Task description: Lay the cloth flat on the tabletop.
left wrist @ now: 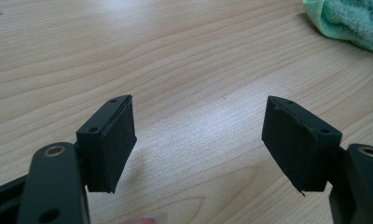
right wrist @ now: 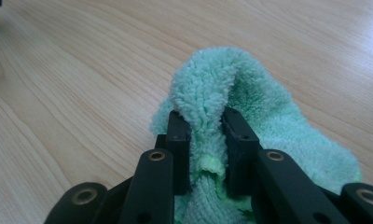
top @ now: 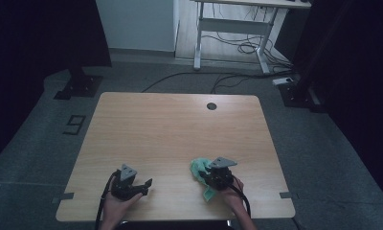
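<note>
High view: one wooden table (top: 175,139). On its near edge lies one green cloth (top: 197,168). Two grippers sit there: the right gripper (right wrist: 206,126) pinches a cloth fold; the left gripper (left wrist: 198,140), beside the cloth, gapes wide, empty.

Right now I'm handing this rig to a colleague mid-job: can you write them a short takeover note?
Right tool: shut on a fold of the green cloth, near the table's front edge.
Left tool: open, holding nothing, low over bare wood; the cloth lies off to its side.
Done: cloth pinched by one bunched fold.
Left: likely wiping or spreading the cloth; it is still crumpled, and the left tool has not touched it.
</note>
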